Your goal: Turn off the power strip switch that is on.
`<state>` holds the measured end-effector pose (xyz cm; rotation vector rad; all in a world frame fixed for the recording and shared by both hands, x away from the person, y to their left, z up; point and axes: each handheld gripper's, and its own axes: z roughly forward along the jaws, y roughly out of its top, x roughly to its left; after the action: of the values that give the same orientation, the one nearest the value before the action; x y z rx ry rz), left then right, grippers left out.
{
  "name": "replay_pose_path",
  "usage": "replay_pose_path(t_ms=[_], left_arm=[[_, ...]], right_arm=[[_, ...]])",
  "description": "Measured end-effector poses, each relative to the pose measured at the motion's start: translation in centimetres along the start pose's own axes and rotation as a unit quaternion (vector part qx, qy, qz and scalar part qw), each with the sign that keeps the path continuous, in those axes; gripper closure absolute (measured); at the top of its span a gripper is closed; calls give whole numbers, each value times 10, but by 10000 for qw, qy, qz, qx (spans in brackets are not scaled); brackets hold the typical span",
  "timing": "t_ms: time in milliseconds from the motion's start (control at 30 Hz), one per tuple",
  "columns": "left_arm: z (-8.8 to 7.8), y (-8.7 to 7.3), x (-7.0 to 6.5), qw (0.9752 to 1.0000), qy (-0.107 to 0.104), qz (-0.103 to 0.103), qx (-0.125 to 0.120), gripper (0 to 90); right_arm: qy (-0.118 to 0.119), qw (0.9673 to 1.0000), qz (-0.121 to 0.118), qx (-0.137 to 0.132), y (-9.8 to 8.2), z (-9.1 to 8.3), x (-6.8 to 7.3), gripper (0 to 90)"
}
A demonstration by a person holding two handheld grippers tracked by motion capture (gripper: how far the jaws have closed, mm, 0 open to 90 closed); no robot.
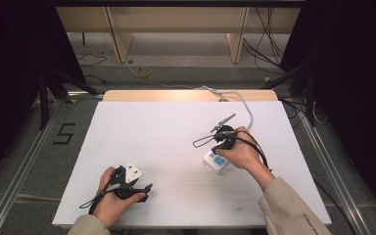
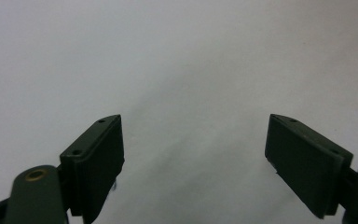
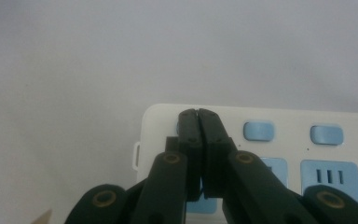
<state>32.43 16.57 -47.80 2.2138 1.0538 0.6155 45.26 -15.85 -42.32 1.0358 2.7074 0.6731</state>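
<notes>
Bright overhead light, dark edges, closeups soft.

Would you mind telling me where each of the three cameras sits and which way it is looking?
High view: above the person's side, facing forward and down on the white table; both forearms enter from below, with the left gripper and right gripper.
Left gripper view: rides the left gripper, looking along its open fingers at bare tabletop.
Right gripper view: rides the right gripper, its shut fingers over a blue switch of the white power strip.
Shared: the power strip also shows in the high view, under the right hand.
</notes>
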Motion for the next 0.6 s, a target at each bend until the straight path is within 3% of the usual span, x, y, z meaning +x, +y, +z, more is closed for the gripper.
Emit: replay_pose_path(t_ms=[600], left_arm=[[0, 0, -1, 10000, 7, -5, 1, 196]], right_arm=[[59, 9999, 91, -127, -19, -13, -6, 880]])
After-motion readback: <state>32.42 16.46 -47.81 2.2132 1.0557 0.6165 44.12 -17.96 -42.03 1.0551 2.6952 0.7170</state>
